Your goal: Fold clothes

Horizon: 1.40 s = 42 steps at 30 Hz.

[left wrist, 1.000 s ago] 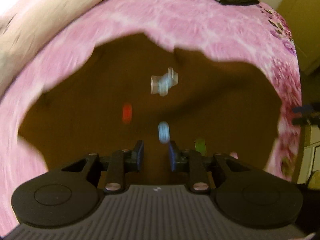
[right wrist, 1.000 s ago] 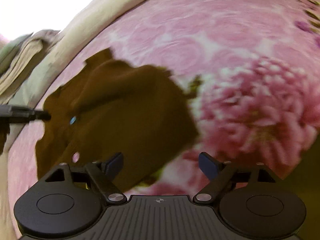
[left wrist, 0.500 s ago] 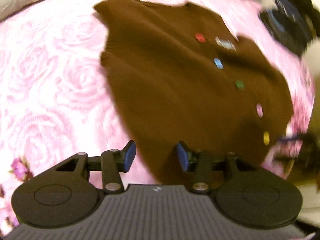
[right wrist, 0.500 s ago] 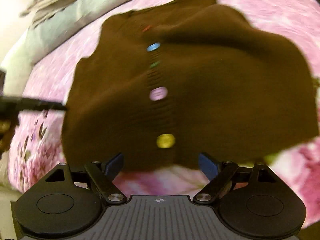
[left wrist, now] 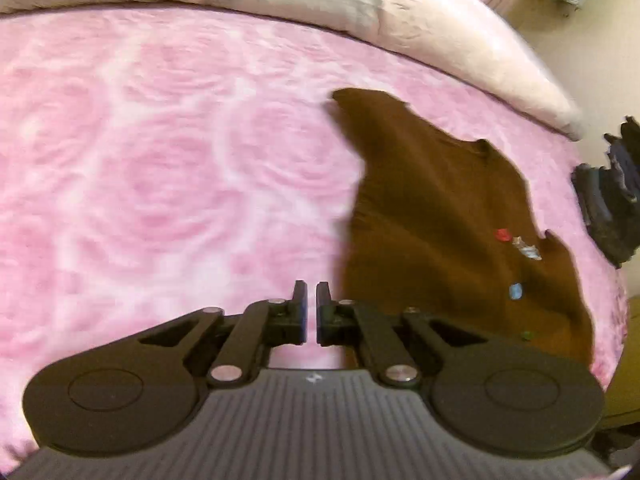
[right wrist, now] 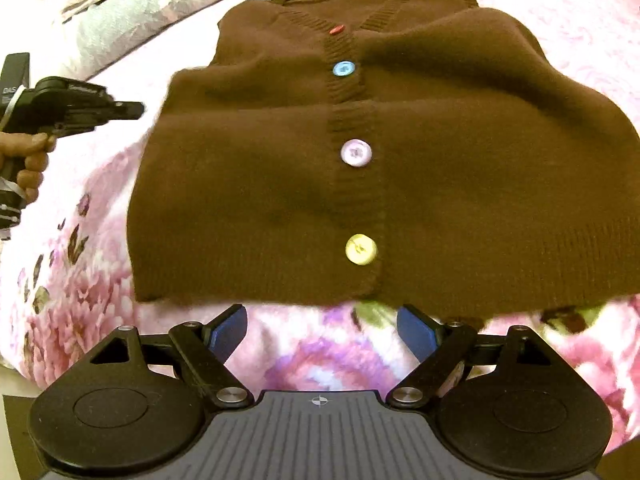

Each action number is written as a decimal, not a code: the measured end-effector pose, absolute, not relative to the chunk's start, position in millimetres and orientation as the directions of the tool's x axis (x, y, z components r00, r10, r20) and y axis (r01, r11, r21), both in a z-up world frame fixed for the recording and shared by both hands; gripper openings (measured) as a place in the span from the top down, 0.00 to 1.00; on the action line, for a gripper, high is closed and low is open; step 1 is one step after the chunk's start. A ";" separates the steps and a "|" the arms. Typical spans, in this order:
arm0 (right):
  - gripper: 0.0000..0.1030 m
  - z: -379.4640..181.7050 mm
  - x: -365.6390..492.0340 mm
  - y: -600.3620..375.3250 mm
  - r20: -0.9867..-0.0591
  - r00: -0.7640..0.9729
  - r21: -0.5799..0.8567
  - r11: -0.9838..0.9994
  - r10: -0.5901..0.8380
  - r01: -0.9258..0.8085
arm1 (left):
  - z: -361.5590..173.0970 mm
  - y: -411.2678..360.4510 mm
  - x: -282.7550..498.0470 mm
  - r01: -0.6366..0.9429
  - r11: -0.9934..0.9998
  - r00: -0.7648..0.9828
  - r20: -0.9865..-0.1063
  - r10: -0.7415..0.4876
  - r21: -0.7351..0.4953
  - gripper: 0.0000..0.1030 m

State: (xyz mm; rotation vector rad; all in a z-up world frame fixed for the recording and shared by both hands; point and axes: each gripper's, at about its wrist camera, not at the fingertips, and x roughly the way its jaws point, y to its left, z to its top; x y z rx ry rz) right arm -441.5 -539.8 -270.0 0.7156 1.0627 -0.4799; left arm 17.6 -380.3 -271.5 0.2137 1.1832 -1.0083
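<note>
- Your left gripper (left wrist: 311, 294) has just been closing and now its jaws stand almost together, with nothing between them; only pink cloth shows in the thin gap.
- It hangs over the pink flowered bedspread (left wrist: 160, 168), just beside the left edge of the brown cardigan (left wrist: 432, 216), not touching it as far as the left view shows.
- Your right gripper (right wrist: 322, 330) has its jaws spread wide and holds nothing; they sit over bare bedspread just short of the cardigan's bottom hem.
- The cardigan lies spread face up on the bedspread, buttoned, neck away from you in the right view, with a crease across its middle.
- Down its front run a red button (right wrist: 335, 30), a blue button (right wrist: 344, 68), a lilac button (right wrist: 356, 153) and a yellow button (right wrist: 361, 249).
- In the right view your left hand (right wrist: 28, 156) grips the left tool at the picture's left edge, beside the cardigan's side.
- A pale pillow (left wrist: 460, 48) lies along the far edge of the bed, and a pile of dark clothes (left wrist: 612, 200) sits past the cardigan on the right.
</note>
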 end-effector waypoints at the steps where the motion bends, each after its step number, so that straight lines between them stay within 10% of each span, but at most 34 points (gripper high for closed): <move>1: 0.17 -269.5 -440.0 -537.8 -0.909 0.416 0.289 0.686 -0.021 0.668 | -266.2 -373.1 12.8 0.776 0.547 0.033 -0.846 -0.532 -0.314 0.89; 8: 0.17 -263.9 -445.3 -525.2 -0.932 0.359 0.234 0.683 -0.044 0.692 | -234.9 -328.4 -141.5 0.975 -0.208 -0.064 -0.804 -0.591 0.076 0.65; 17: 0.17 -260.5 -474.4 -533.0 -0.940 0.339 0.218 0.694 -0.041 0.686 | -316.7 -302.1 -262.0 0.367 -0.685 0.016 -0.741 -0.671 0.629 0.64; 19: 0.17 -259.9 -484.4 -539.2 -0.941 0.334 0.204 0.691 -0.057 0.693 | -311.5 -322.9 -260.4 0.421 -0.706 -0.012 -0.775 -0.632 0.569 0.91; 23: 0.17 -252.2 -505.6 -550.4 -0.941 0.313 0.130 0.714 -0.130 0.688 | -245.7 -395.9 -206.8 0.905 -0.393 -0.113 -0.797 -0.594 0.164 0.94; 27: 0.17 -244.8 -512.8 -560.6 -0.924 0.327 0.063 0.764 -0.199 0.643 | -199.0 -452.2 -122.7 0.983 0.089 -0.073 -0.782 -0.619 -0.162 0.95; 42: 0.17 -253.0 -497.7 -607.4 -0.859 0.383 -0.092 0.839 -0.339 0.537 | -206.0 -496.1 -79.9 0.939 0.270 -0.028 -0.831 -0.556 -0.212 0.96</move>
